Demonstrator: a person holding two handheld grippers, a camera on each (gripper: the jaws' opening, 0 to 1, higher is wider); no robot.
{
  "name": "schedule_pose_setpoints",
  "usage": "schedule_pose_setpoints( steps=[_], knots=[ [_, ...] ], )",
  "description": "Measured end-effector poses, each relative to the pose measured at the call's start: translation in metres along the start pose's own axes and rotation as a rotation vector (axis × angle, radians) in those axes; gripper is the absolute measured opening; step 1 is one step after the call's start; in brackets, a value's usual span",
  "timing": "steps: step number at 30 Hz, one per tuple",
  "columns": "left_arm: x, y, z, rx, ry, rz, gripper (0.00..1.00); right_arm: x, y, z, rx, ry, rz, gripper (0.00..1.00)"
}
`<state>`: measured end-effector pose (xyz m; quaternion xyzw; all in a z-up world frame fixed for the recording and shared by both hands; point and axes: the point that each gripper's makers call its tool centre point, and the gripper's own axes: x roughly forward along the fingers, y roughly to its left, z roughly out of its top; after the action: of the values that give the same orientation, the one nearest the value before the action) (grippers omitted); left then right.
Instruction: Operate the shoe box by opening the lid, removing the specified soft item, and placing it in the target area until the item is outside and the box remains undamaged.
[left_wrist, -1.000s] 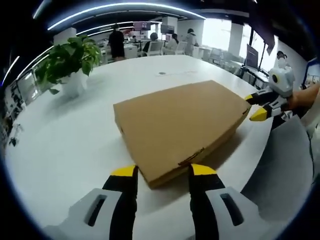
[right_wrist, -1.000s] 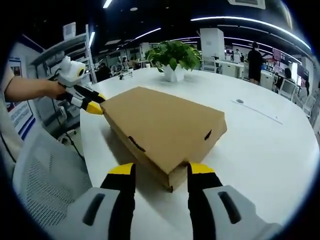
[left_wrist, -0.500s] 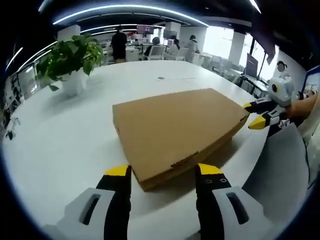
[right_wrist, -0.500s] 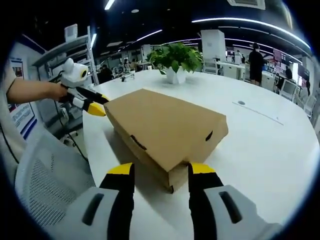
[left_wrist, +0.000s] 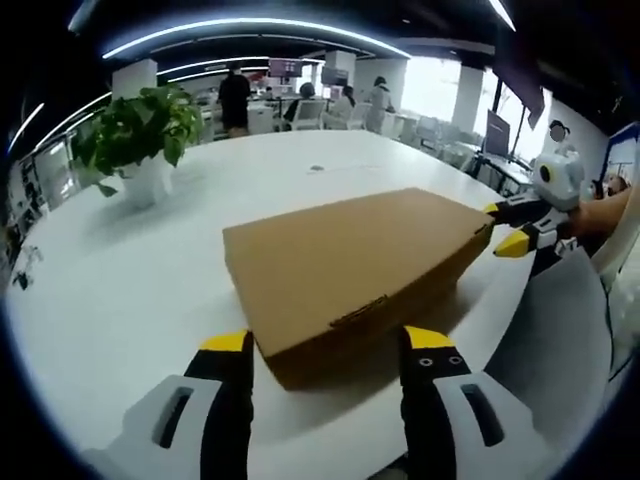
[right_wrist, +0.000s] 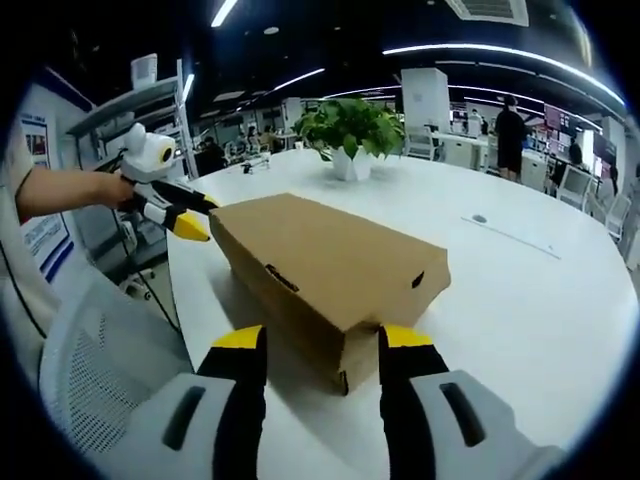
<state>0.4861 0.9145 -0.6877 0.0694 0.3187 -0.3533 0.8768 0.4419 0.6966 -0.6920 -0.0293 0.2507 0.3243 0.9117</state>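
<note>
Both grippers spread open at opposite corners of closed shoe box, long axis between them.

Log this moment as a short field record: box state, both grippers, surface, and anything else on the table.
box: brown cardboard shoe box, lid closed
left gripper: open, jaws either side of one box corner
right gripper: open, jaws flanking the opposite corner
surface: white table
other item: potted plant in a white pot, apart from the box
soft item: not visible, box unopened
nearby: mesh chair beside the table
</note>
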Motion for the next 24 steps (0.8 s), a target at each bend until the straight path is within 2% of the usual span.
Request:
schedule_pose_setpoints(
  steps=[24],
  knots=[
    [-0.018,0.004,0.053,0.067,-0.115,0.034,0.63,-0.015,-0.008,0.052,-0.032,-0.11,-0.025,0.42]
  ],
)
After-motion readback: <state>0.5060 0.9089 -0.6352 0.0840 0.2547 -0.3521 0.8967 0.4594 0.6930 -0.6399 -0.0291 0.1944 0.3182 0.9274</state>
